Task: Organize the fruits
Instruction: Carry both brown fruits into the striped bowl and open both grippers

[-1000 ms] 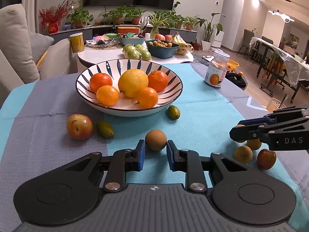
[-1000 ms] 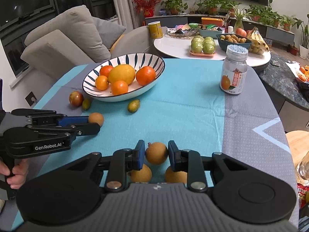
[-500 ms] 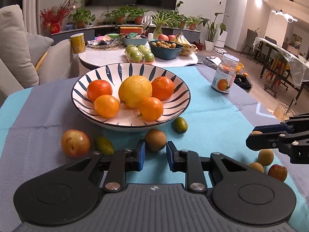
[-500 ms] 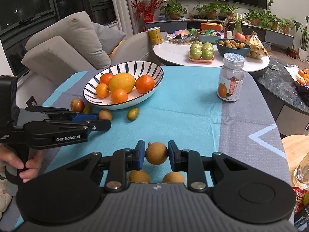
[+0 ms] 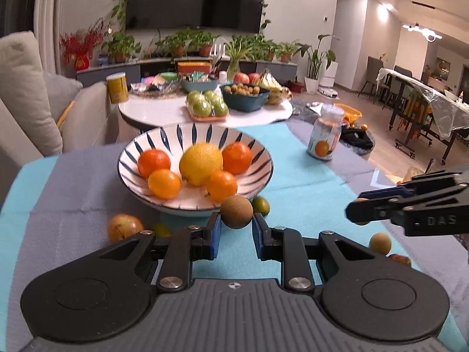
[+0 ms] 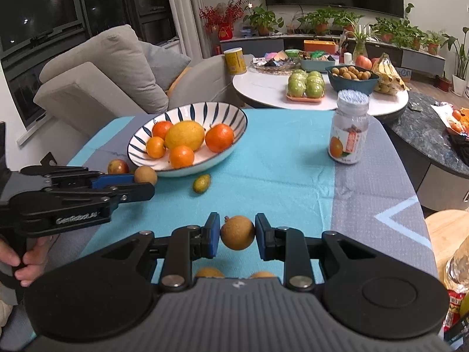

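Longan point(image 5: 236, 211), brown and round, sits clenched in our left gripper point(image 5: 235, 236) beside the striped bowl point(image 5: 258, 158); our right gripper point(image 6: 237, 239) seemingly grasps another longan point(image 6: 237, 232) above the tablecloth point(image 6: 281, 173).

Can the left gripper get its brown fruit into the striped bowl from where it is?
Probably yes. The left gripper, shut on the brown fruit, sits just short of the striped bowl rim, with nothing between. It would need to clear the rim.
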Motion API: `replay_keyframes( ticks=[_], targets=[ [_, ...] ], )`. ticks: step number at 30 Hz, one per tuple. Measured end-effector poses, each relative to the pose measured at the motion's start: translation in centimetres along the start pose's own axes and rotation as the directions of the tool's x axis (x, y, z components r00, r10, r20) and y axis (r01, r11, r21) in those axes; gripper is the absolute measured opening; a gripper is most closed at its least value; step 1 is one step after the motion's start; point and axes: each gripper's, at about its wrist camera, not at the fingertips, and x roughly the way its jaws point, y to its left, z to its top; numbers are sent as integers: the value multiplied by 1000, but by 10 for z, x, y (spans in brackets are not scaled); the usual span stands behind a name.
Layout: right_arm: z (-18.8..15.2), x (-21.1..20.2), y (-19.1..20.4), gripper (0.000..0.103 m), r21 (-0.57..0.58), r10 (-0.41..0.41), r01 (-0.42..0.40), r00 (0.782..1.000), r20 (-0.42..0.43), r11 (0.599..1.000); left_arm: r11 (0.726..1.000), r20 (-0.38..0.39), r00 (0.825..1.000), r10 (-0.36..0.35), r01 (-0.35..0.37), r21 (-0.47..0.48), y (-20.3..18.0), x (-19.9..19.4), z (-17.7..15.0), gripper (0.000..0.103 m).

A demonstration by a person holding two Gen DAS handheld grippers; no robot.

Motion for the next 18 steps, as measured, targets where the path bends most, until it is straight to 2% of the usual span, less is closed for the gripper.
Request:
replay_keyframes(
  ticks=[11, 14, 18],
  targets=[
    [43, 4, 14, 69, -21, 64, -62, 993, 95, 998, 999, 60, 997, 40, -40, -2, 22, -8, 29, 21],
    [56, 8, 16, 69, -29, 69, -66, 990, 120, 997, 999, 80, 996, 48, -47, -19, 33, -5, 37, 21],
    [76, 18, 17, 69, -10, 115, -114, 984, 137, 993, 997, 89, 994, 56, -51, -59, 49, 6, 47, 21]
  ],
)
